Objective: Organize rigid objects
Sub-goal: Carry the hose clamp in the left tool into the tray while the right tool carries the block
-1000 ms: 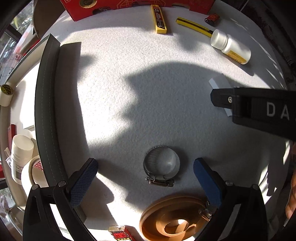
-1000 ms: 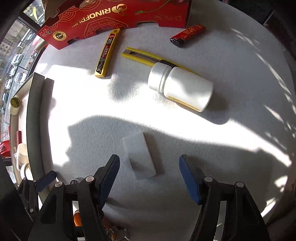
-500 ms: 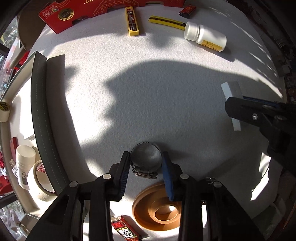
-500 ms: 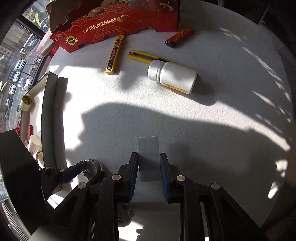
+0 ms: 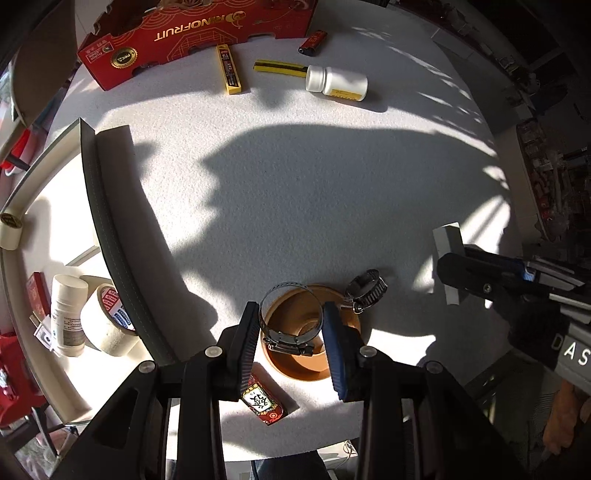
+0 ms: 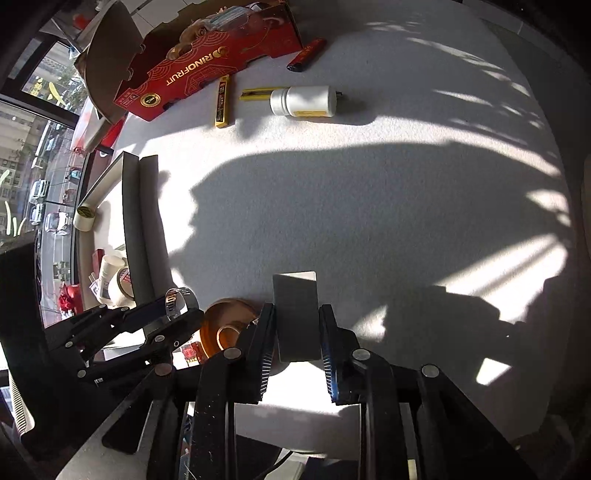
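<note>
Hose clamp [image 5: 290, 317], metal ring with screw housing, pinched between both pads of left gripper [image 5: 291, 332], lifted off white table [image 5: 295, 184]; jaws closed down on it. Directly below it in view: brown tape roll [image 5: 314, 358] lying flat on table. Second hose clamp [image 5: 365, 290] sits at roll's far right edge, touching or just beside, hard to tell. Small red packet [image 5: 263, 402] on table near left finger. White block [image 6: 297, 314], flat rectangular slab, clamped between pads of right gripper [image 6: 297, 339], jaws tight on its sides, raised above table. Left edge: tray [image 5: 92, 177] with dark wall, holding masking tape roll [image 5: 105, 321] and white bottle [image 5: 66, 314]. Far side: white pill bottle [image 5: 336, 83] on its side, yellow utility knife [image 5: 279, 67] just behind it, yellow blade case [image 5: 228, 69], red lighter [image 5: 313, 42], red carton [image 5: 192, 33].
</note>
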`<act>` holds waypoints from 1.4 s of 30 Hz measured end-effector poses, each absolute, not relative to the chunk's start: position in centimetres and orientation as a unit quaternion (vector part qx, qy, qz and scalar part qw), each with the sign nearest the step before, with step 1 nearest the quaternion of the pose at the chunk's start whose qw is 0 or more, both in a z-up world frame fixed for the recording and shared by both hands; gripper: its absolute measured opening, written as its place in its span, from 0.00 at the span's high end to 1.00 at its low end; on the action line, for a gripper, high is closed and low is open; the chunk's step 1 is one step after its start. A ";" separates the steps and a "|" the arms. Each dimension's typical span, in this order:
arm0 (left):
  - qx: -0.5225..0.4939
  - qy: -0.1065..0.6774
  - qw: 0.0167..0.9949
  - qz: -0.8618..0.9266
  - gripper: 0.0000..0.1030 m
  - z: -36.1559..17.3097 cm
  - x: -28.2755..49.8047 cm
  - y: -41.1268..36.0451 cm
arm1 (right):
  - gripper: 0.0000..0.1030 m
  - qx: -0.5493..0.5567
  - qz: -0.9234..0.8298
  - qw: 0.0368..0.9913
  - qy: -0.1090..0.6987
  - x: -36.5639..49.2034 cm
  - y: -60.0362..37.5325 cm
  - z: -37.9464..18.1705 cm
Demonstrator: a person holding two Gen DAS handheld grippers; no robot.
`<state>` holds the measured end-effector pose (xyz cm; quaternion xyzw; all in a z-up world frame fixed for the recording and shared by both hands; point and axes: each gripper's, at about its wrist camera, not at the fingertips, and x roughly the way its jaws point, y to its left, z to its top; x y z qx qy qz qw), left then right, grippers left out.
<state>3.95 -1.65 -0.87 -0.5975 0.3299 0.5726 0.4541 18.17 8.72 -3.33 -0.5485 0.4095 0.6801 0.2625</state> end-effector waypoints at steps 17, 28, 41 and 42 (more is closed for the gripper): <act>-0.557 0.321 0.461 0.612 0.64 -1.6 -0.7 -3.1 | 0.76 -0.562 0.691 0.271 0.364 15.0 5.3 -0.6; -0.563 0.280 0.450 0.634 0.64 -1.1 -3.7 -4.4 | 0.76 -0.579 0.704 0.258 0.321 11.6 3.9 0.7; -0.569 0.248 0.425 0.658 0.64 -1.0 -6.4 -6.7 | 0.76 -0.597 0.713 0.237 0.282 8.3 2.4 1.3; -0.570 0.245 0.422 0.661 0.65 -1.0 -6.7 -6.9 | 0.76 -0.598 0.714 0.235 0.278 8.0 2.3 1.4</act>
